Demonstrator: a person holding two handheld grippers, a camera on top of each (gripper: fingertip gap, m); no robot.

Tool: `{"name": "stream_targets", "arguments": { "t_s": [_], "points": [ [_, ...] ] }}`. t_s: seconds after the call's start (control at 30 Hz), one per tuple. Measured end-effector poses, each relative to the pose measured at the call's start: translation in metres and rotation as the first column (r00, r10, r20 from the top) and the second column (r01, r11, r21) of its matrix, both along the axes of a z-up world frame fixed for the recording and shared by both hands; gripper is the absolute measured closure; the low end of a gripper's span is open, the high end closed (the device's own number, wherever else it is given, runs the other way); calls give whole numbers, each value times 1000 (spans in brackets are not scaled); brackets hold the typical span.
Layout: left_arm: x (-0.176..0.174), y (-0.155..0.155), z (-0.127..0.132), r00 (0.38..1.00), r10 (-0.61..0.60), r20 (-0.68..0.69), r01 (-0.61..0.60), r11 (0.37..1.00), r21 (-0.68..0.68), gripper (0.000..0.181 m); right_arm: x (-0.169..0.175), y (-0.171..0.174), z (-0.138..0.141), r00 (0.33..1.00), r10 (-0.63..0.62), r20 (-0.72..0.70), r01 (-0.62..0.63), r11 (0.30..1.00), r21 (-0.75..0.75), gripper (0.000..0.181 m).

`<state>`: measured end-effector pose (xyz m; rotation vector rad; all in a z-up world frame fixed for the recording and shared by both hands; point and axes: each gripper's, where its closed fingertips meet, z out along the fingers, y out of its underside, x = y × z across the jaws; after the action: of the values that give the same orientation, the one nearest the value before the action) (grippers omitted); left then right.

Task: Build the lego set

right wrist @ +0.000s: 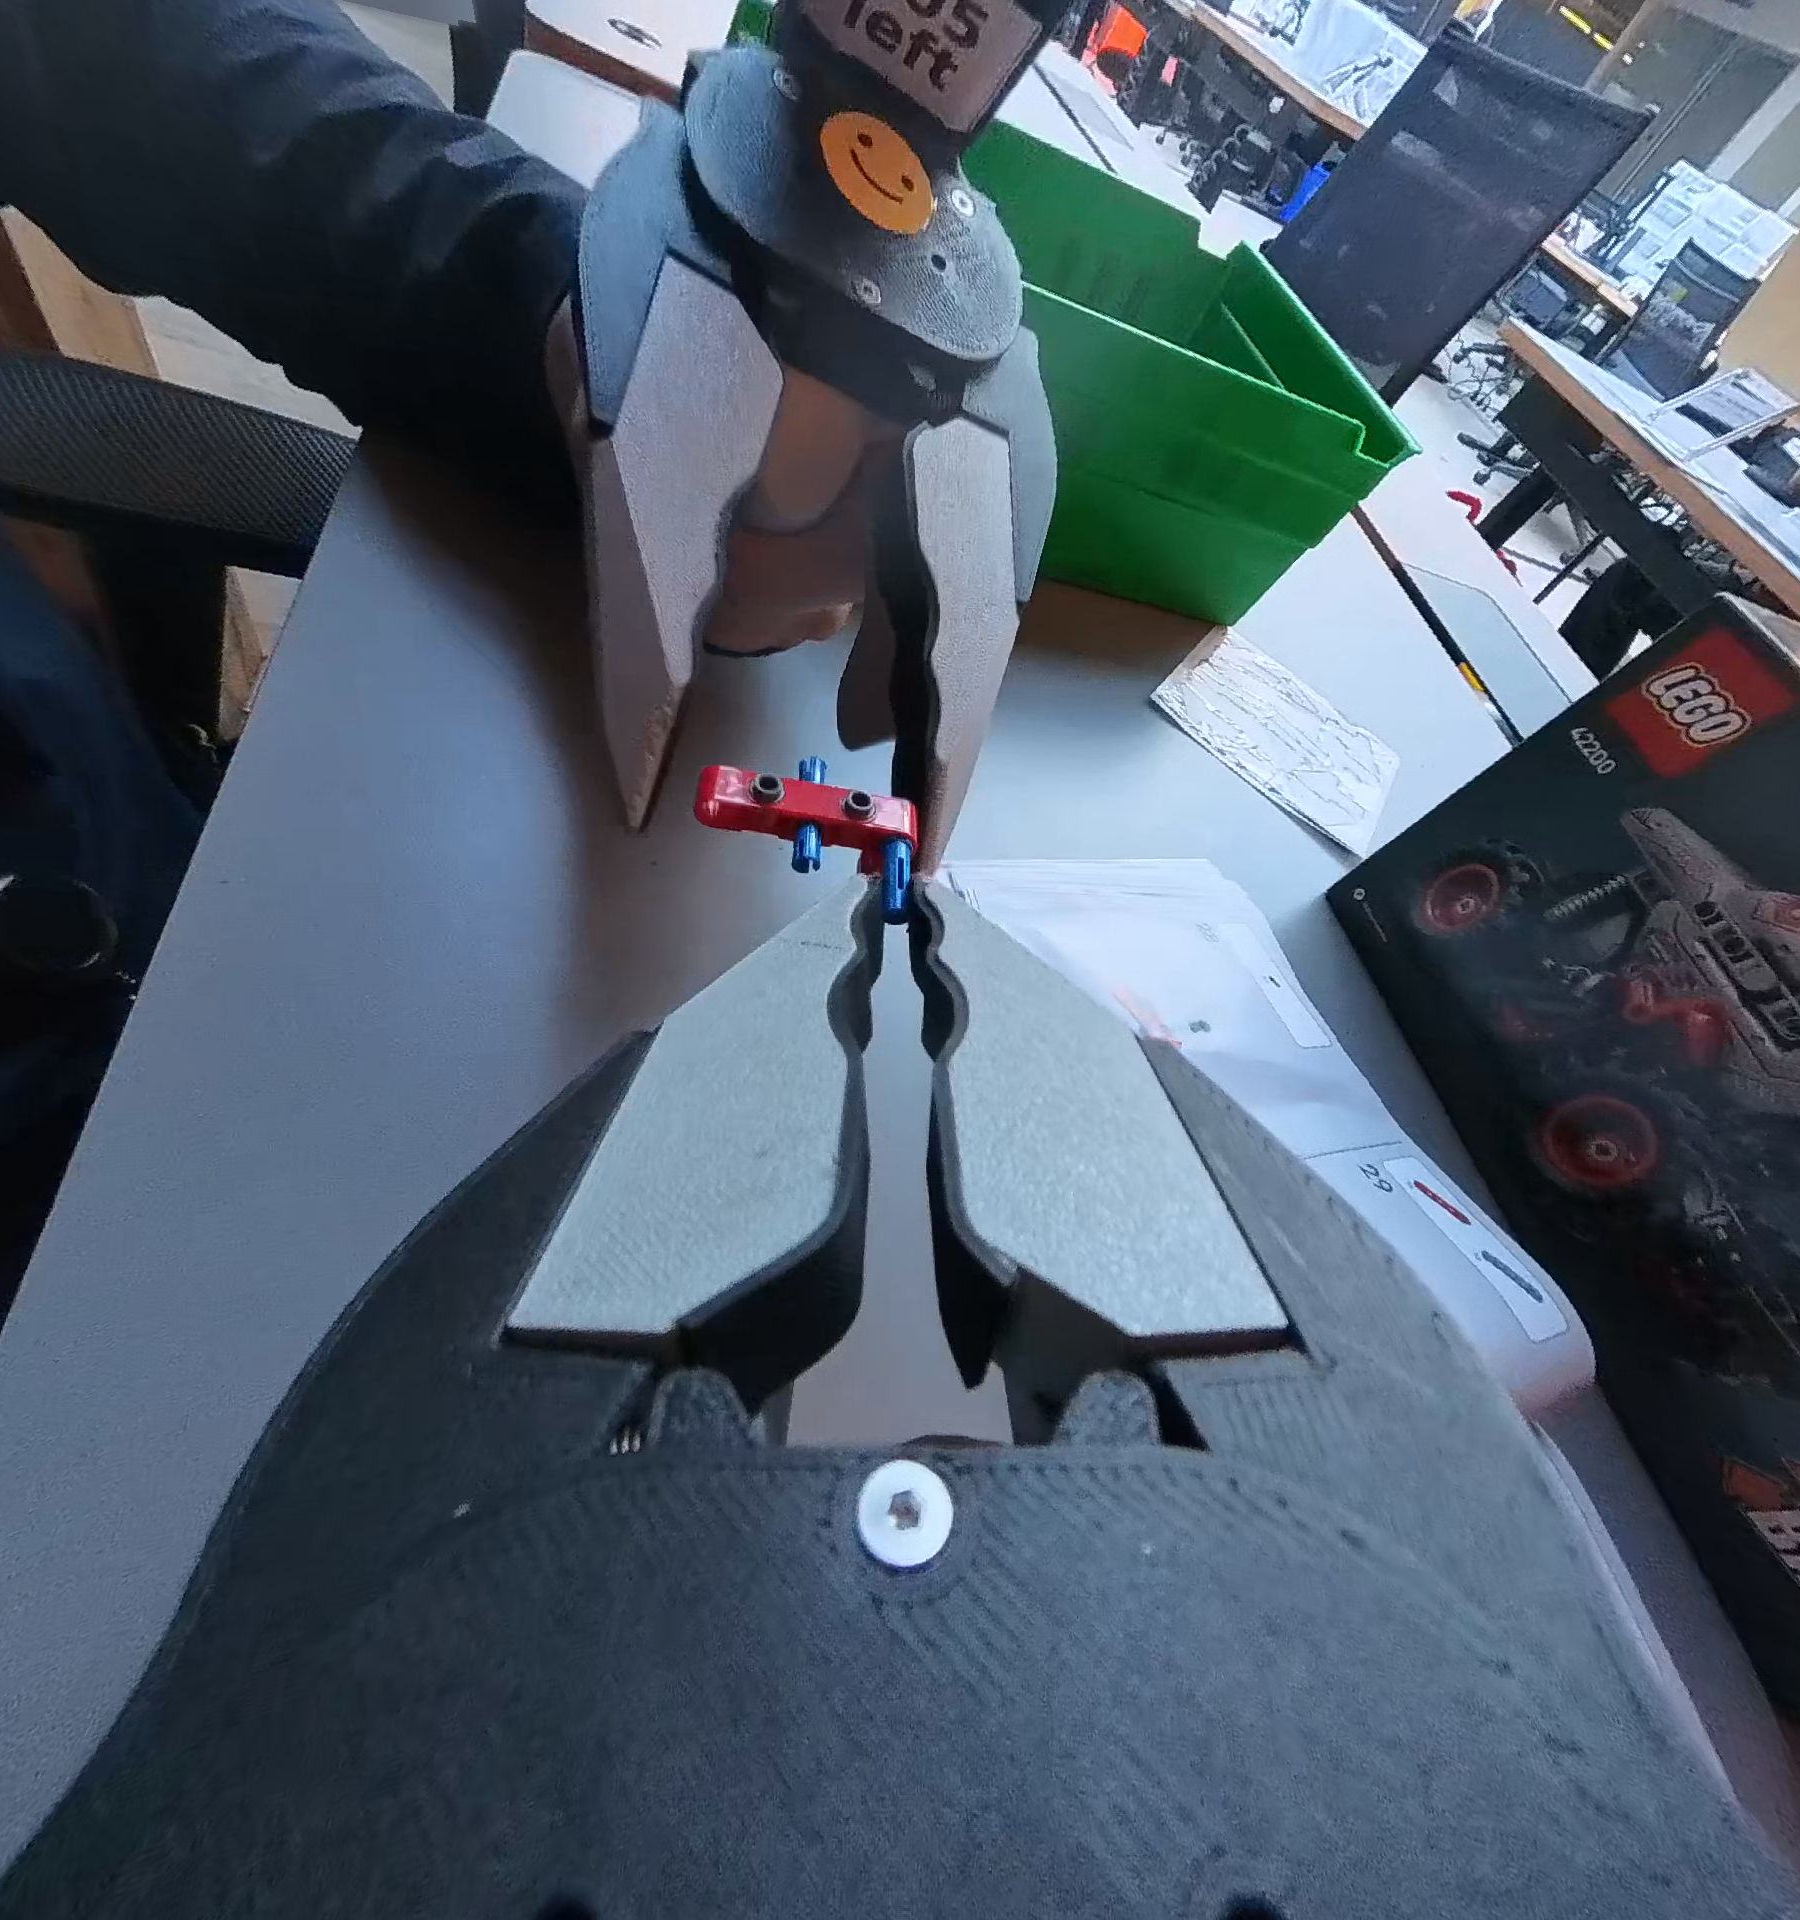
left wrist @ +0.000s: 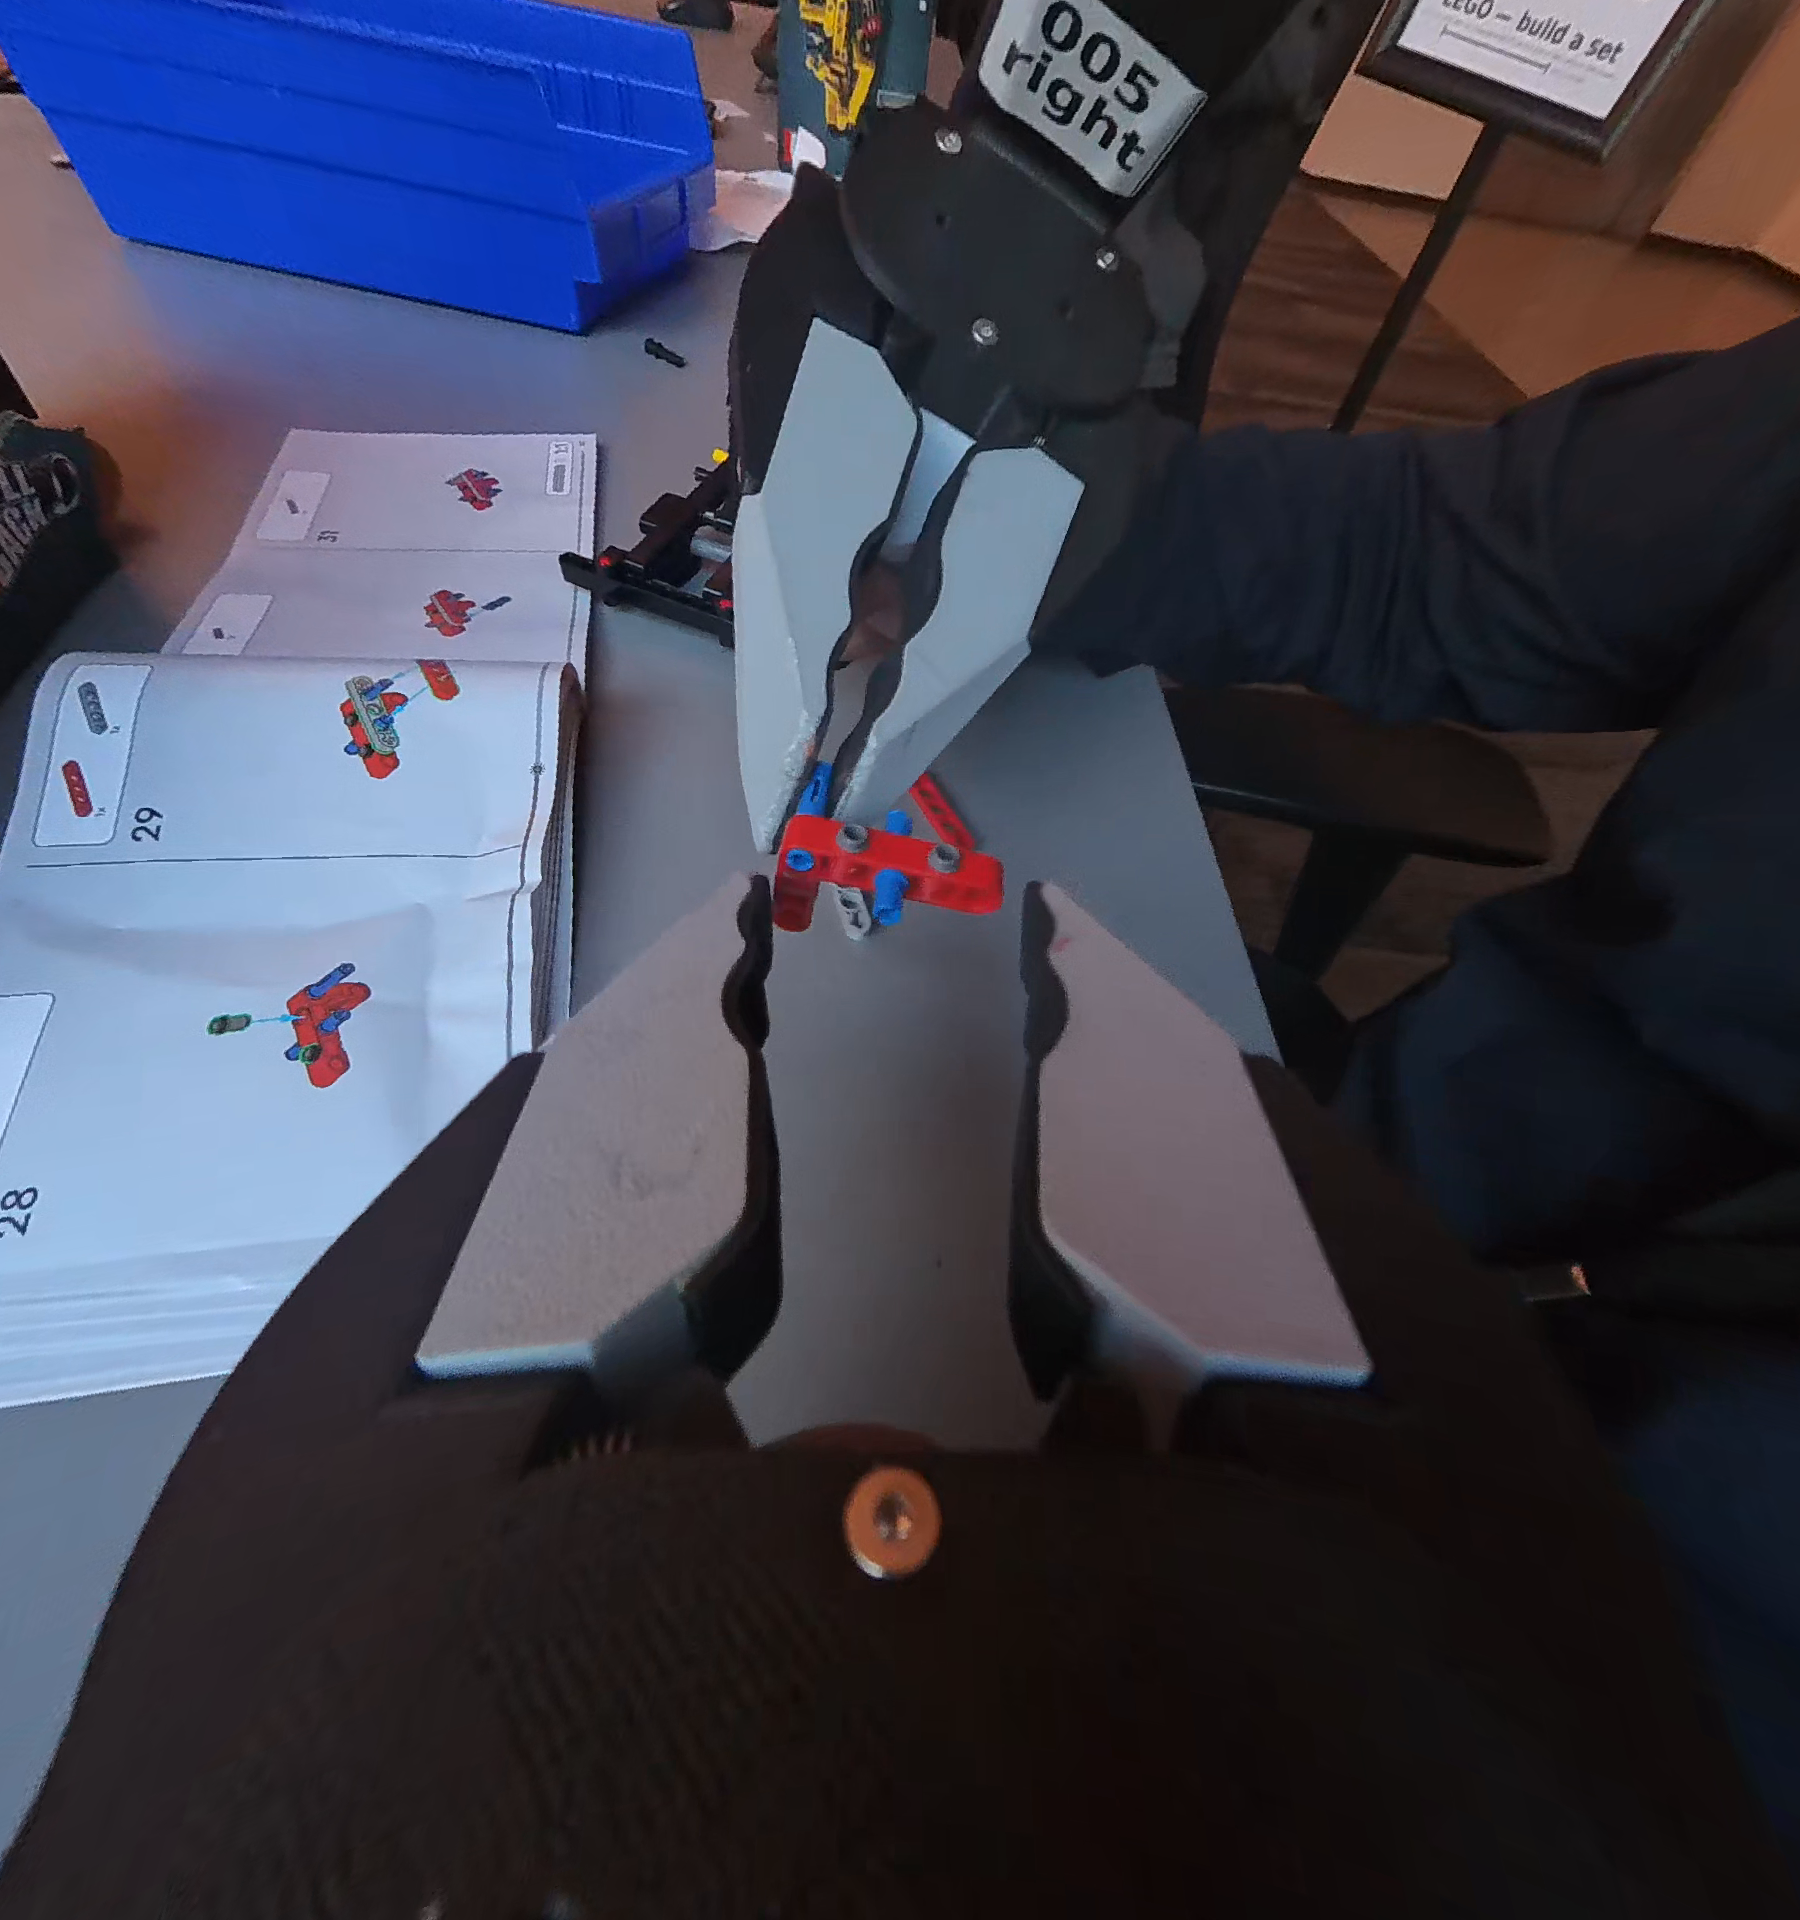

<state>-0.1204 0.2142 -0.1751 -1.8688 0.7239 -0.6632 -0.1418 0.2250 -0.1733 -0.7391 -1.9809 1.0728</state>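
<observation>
A small red beam assembly (left wrist: 891,864) with blue pins and grey pins sits between the two grippers, low over the grey table (left wrist: 667,790). My right gripper (right wrist: 896,896) is shut on a blue pin (right wrist: 893,878) that sticks out of one end of the assembly (right wrist: 802,810). In the left wrist view the right gripper (left wrist: 823,805) comes down from above. My left gripper (left wrist: 894,909) is open, its fingertips just short of the assembly on either side. In the right wrist view the left gripper (right wrist: 792,826) straddles it. A loose red beam (left wrist: 946,805) lies behind.
An open instruction booklet (left wrist: 252,883) lies left of the assembly. A blue bin (left wrist: 376,156), a black part-built assembly (left wrist: 667,561) and a loose black pin (left wrist: 664,351) are farther back. A green bin (right wrist: 1187,416), a plastic bag (right wrist: 1280,748) and the set's box (right wrist: 1654,1091) show in the right wrist view. Only a small space, under 4 cm, lies between the two pairs of fingers.
</observation>
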Motion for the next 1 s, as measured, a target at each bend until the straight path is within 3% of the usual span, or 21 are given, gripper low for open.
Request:
{"name": "stream_targets", "arguments": {
  "t_s": [0.27, 0.53, 0.73, 0.87, 1.0],
  "points": [
    [1, 2, -1, 999, 19, -31, -18, 999, 30, 137, 1, -3, -3, 1000, 9, 15, -10, 1000, 24, 180],
    [2, 2, -4, 984, 44, -171, -19, 990, 141, 141, 3, -3, -4, 999, 22, 43, -22, 1000, -8, 180],
    [-4, 4, 0, 985, 59, -164, -34, 987, 156, 141, 3, 7, -9, 998, -2, 65, 1, 1000, 15, 179],
    [-11, 5, -4, 981, 61, -185, -35, 989, 143, 141, 11, 25, -10, 992, -27, 126, 30, 999, -22, 174],
    [-12, 7, -24, 966, 50, -254, -29, 996, 85, 141, 32, 39, -35, 966, -58, 250, 51, 998, 31, 170]
  ]
}}
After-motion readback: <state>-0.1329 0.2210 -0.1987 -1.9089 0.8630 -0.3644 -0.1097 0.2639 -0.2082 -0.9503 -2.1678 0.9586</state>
